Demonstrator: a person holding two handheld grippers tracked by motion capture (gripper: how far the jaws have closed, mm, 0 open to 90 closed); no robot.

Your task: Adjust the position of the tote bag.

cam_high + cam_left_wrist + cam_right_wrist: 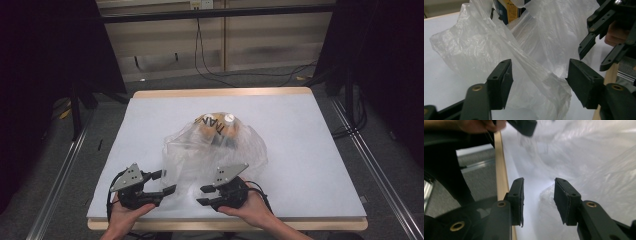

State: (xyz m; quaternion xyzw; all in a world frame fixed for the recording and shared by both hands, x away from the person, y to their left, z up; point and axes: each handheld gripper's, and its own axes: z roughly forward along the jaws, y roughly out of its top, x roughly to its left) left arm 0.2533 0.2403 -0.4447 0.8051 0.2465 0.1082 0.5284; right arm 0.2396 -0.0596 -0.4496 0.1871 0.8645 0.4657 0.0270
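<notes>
Crinkled clear plastic bag [215, 150] with boxed goods sits mid-table just ahead of me, its near film already between my left gripper [539, 82]'s unclenched jaws, my right gripper [537, 200] gaping beside its hem, gripping nothing.

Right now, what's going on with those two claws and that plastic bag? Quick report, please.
Left gripper open, bag film between its jaws, not pinched. Right gripper open at the plastic bag near edge. Items inside the bag. Nothing in the way.
</notes>
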